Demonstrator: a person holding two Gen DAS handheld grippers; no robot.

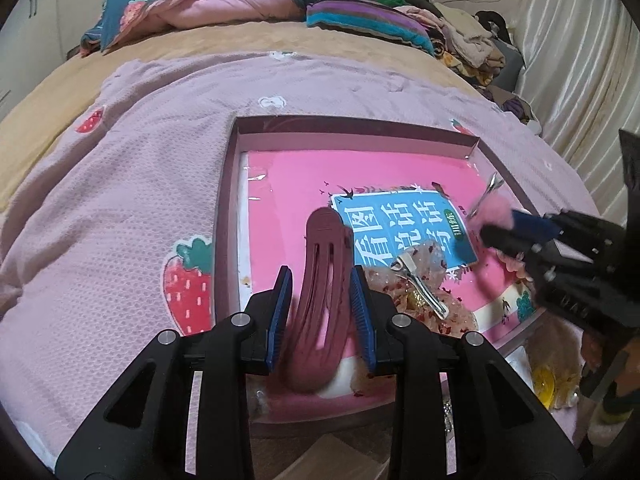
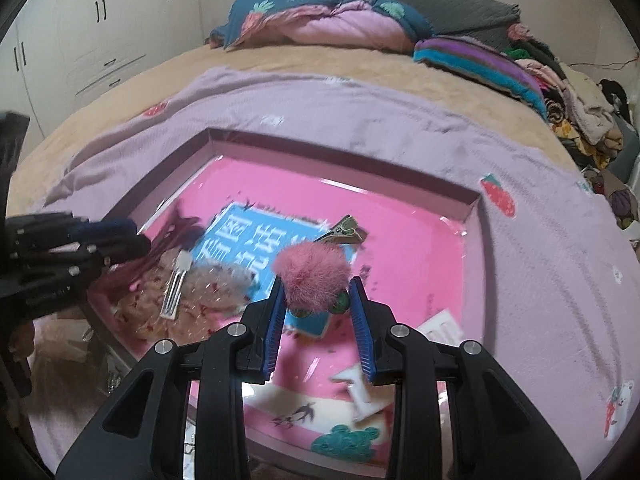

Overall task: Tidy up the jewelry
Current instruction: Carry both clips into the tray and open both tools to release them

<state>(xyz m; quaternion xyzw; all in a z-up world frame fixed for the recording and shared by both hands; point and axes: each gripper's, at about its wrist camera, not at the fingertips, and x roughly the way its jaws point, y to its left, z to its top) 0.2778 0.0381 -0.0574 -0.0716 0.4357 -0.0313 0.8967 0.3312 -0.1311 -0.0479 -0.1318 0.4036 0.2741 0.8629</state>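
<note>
a dark red slotted plastic hair clip (image 1: 320, 292) stands between the blue-padded fingers of the left gripper (image 1: 323, 316), which are clamped on its sides, over the near end of a shallow mauve cardboard box tray (image 1: 360, 126) on the bed. a fluffy pink pom-pom hair clip (image 2: 310, 276), its metal clip end pointing away, sits between the fingers of the right gripper (image 2: 318, 316); the left finger touches the fluff, but whether they pinch it i cannot tell. in the tray lies a pink book with a blue title panel (image 1: 400, 228), and on it a silver metal clip (image 1: 420, 284) resting on a clear glittery bow (image 2: 192, 304). the tray sits on a pale pink strawberry-print blanket (image 1: 140, 184).
</note>
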